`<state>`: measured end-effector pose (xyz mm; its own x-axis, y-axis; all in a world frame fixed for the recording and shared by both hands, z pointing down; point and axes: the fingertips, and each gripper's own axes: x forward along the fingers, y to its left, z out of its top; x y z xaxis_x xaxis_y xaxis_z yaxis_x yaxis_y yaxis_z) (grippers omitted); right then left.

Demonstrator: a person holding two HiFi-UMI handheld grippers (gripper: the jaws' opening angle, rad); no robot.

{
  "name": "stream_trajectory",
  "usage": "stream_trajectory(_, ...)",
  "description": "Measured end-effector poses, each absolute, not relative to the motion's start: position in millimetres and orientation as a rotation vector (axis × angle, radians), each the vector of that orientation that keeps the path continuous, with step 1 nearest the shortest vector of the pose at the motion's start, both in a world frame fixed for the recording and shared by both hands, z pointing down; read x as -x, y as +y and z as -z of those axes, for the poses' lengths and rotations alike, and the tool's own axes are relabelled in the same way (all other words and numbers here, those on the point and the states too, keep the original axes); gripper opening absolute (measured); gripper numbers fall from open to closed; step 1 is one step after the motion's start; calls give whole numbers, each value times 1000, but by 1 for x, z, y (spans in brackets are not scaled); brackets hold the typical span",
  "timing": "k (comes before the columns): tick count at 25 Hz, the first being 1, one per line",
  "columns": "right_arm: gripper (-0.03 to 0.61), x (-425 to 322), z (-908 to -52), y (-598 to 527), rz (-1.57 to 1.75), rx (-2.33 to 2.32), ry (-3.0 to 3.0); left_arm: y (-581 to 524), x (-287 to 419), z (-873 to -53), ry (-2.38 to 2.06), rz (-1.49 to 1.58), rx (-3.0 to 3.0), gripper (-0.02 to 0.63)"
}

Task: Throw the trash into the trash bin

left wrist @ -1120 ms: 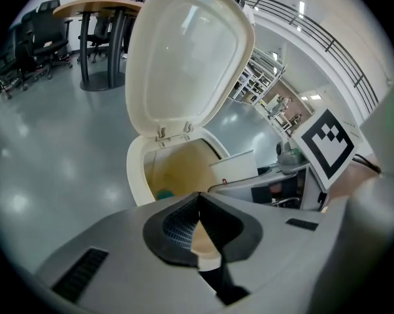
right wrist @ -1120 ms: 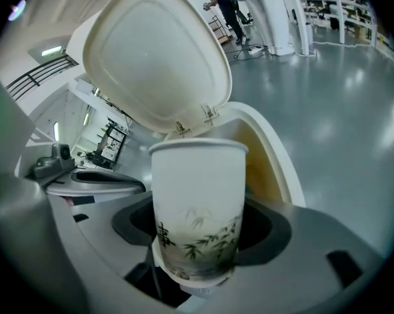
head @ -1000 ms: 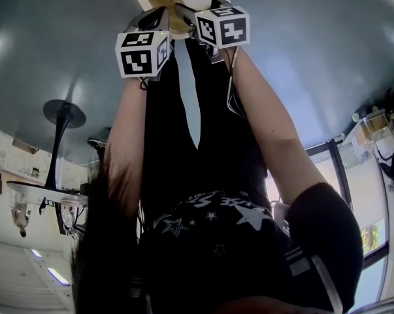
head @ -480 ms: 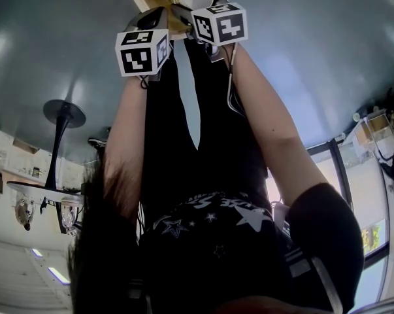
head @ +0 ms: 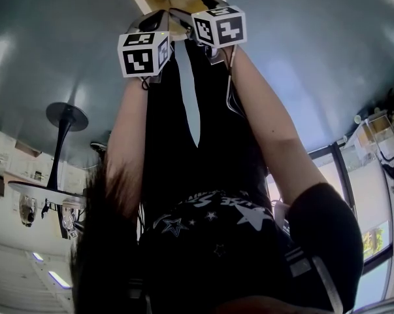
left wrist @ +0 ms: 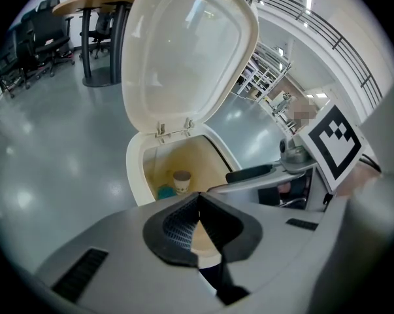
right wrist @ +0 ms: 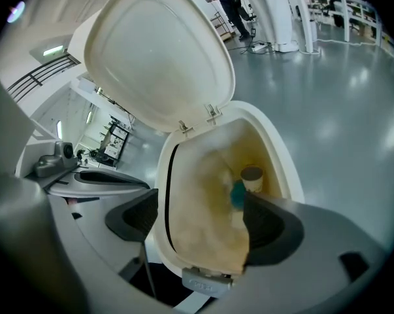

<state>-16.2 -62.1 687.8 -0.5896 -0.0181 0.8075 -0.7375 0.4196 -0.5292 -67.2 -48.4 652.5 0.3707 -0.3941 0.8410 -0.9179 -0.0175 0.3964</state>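
**Inspector:** State of the right gripper (right wrist: 202,192)?

**Recorder:** Its jaws are spread wide and have just been opening. The black ribbed pads (right wrist: 270,222) press on nothing. Only the front rim and the inside of the cream plastic trash bin (right wrist: 285,162) show in the gap between them.

**Inspector:** And the left gripper (left wrist: 199,196)?

**Recorder:** The pad tips are brought together with nothing caught between them. It is held over the bin's near rim, just beside the right gripper.

**Inspector:** Location of the trash?

**Recorder:** The pale paper cup (right wrist: 251,178) is inside the bin. It stands upright at the bottom, mouth upward, clear of both grippers. A small teal item (right wrist: 238,193) lies just beside it, but whether the two touch cannot be determined. Both sit within a yellowish-tan liner (right wrist: 210,208).

**Inspector:** Condition of the bin?

**Recorder:** The rounded cream lid (right wrist: 161,51) is raised and tilted back on two hinges at the far rim, leaving the mouth fully open. The bin stands on a glossy grey floor (right wrist: 353,110). In the left gripper view, a round wood-topped table (left wrist: 92,4) on a black pedestal stands well behind it.

**Inspector:** Head view?

**Recorder:** Both grippers are side by side at the top of the frame, in front of the bin's mouth.
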Motion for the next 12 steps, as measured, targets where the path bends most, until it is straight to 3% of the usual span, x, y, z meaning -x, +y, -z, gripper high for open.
stream_trajectory(12, 396, 20, -659, -69, -1231, -667, -1959, -55, 74, -630, -1179, -659, -1677, 12)
